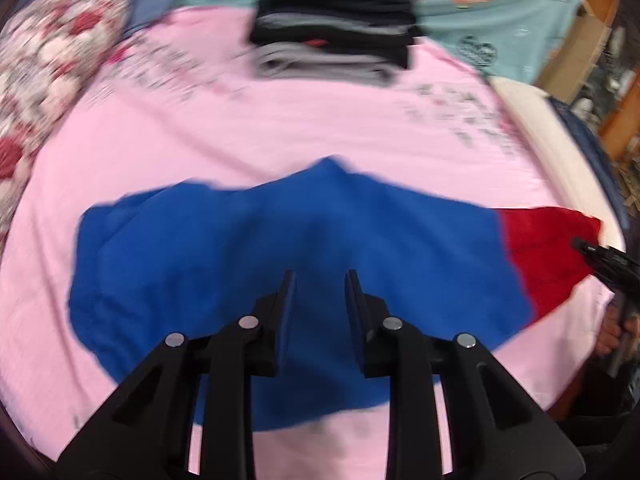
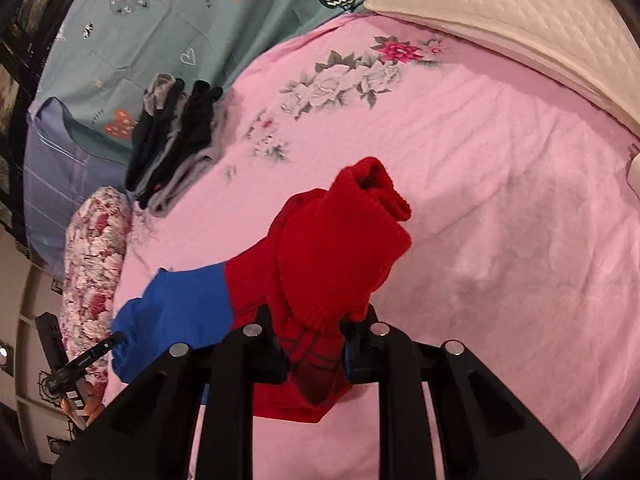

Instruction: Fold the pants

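Note:
The pants [image 1: 280, 260] lie spread on the pink sheet [image 1: 280, 128], blue across the middle and red at the right end [image 1: 548, 248]. My left gripper [image 1: 320, 276] hovers over the blue cloth, open, with nothing between its fingers. In the right wrist view my right gripper [image 2: 316, 320] is shut on the red ribbed end of the pants [image 2: 340, 248], which bunches up over the fingers and hides their tips. The blue part [image 2: 180, 304] trails off to the left. At the far right of the left wrist view, the right gripper [image 1: 600, 256] shows at the red end.
A stack of folded dark and grey clothes [image 1: 332, 28] sits at the far side of the sheet. A floral pillow [image 1: 48, 72] lies on the left. A cream quilted pad [image 2: 500, 20] borders the sheet, with a teal patterned cover [image 2: 160, 20] beyond.

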Motion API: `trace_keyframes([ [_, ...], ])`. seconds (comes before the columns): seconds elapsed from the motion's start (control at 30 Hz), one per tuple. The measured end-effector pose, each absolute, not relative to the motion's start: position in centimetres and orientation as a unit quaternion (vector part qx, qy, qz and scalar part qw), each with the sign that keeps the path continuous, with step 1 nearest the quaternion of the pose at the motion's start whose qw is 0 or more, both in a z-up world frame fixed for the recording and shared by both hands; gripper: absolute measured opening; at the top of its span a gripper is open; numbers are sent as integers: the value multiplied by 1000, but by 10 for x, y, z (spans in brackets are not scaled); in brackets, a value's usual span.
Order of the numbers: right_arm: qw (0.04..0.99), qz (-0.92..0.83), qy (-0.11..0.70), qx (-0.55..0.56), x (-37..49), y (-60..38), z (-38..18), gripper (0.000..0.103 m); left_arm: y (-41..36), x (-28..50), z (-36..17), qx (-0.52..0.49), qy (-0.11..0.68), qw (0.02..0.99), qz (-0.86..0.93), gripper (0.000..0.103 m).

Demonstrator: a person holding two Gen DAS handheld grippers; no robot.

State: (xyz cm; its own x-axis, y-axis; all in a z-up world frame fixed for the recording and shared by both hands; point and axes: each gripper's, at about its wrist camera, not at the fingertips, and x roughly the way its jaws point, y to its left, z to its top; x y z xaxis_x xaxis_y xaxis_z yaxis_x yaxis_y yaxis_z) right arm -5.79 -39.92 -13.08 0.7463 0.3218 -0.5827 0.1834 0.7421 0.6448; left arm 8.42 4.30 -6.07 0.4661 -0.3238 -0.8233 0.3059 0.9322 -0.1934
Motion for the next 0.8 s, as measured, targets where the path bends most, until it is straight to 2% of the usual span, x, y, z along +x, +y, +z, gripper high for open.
trace_keyframes([
  [0.07,867,51,347,353,-57,-397,-122,19,8,86,-50,-12,484,848,-216,34],
  [0.13,873,52,346,341,-54,-392,-114,19,-38,92,-49,-12,498,829,-254,34],
  [0.2,874,51,347,336,-52,-389,-111,19,-85,99,-59,4,518,810,-275,28],
  [0.23,874,55,348,336,-53,-388,-111,19,-106,100,-67,11,527,801,-283,18],
  [0.4,871,64,352,337,-53,-384,-115,19,-178,101,-111,12,572,759,-310,8],
  [0.57,867,66,358,339,-50,-383,-120,19,-207,91,-138,34,578,755,-307,8],
  [0.8,863,52,362,349,-47,-381,-124,19,-186,92,-123,25,569,762,-308,8],
])
